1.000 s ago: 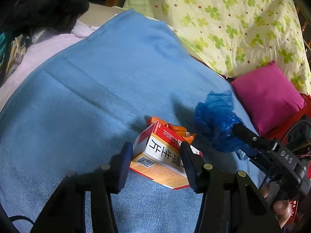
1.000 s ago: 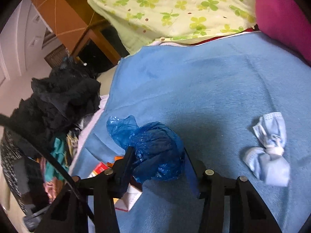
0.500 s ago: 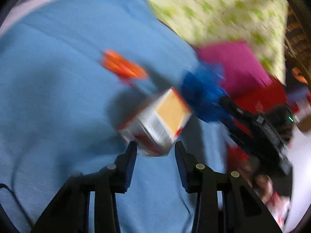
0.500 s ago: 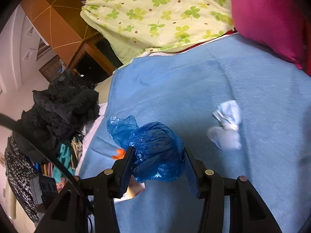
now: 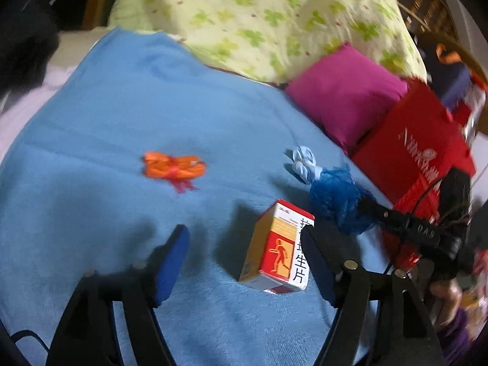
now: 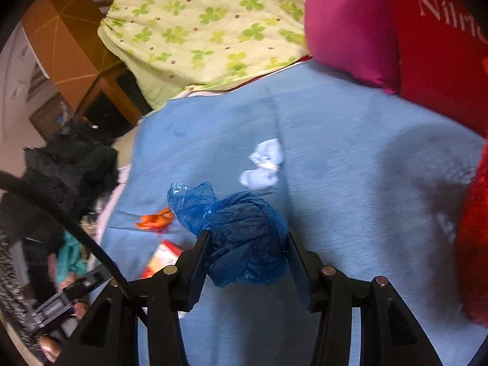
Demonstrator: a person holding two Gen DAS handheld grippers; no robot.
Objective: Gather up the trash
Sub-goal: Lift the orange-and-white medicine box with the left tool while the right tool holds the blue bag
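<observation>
A red, orange and white carton stands on end on the blue blanket, between the jaws of my left gripper. Those jaws are opening: the left pad is well clear of the carton, the right finger right beside it. My right gripper is shut on a crumpled blue plastic bag, held just above the blanket and also seen in the left wrist view. An orange wrapper and a pale blue wad lie loose on the blanket.
A magenta pillow and a red bag with white lettering border the blanket on the right. A yellow-green clover quilt lies behind. Dark clothes are piled off the left edge.
The left gripper lifted and turned the carton, then let it go; it now stands on end with the jaws spread wider. The right gripper carried the blue bag toward the red bag.
</observation>
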